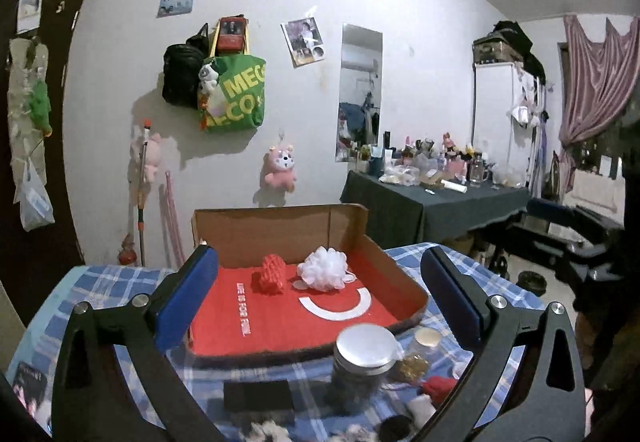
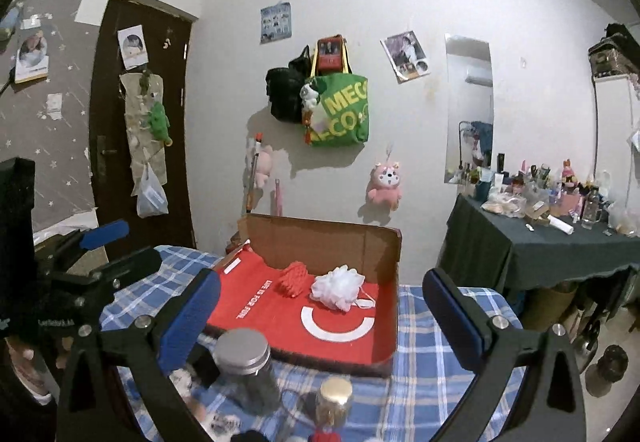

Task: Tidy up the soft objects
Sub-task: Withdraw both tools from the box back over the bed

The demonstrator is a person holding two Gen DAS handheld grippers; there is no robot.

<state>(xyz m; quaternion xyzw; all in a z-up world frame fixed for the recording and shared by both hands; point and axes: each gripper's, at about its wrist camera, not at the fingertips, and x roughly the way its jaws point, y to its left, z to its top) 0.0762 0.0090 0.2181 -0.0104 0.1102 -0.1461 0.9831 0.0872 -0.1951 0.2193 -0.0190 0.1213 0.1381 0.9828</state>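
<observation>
Both wrist views face the red-lined box [image 1: 288, 314] [image 2: 304, 318].

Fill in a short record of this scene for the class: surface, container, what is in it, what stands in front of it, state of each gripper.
Surface: blue checked cloth
Container: open red-lined cardboard box
Inside: red knitted piece, white mesh pouf
In front: silver-lidded jar, gold-lidded jar
Left gripper: open, empty
Right gripper: open, empty

- The right gripper [image 2: 320, 306] is standing wide open with nothing in it.
- A red knitted thing [image 2: 293, 278] and a white puffy ball [image 2: 338, 288] are lying side by side in the far red box [image 2: 394, 318].
</observation>
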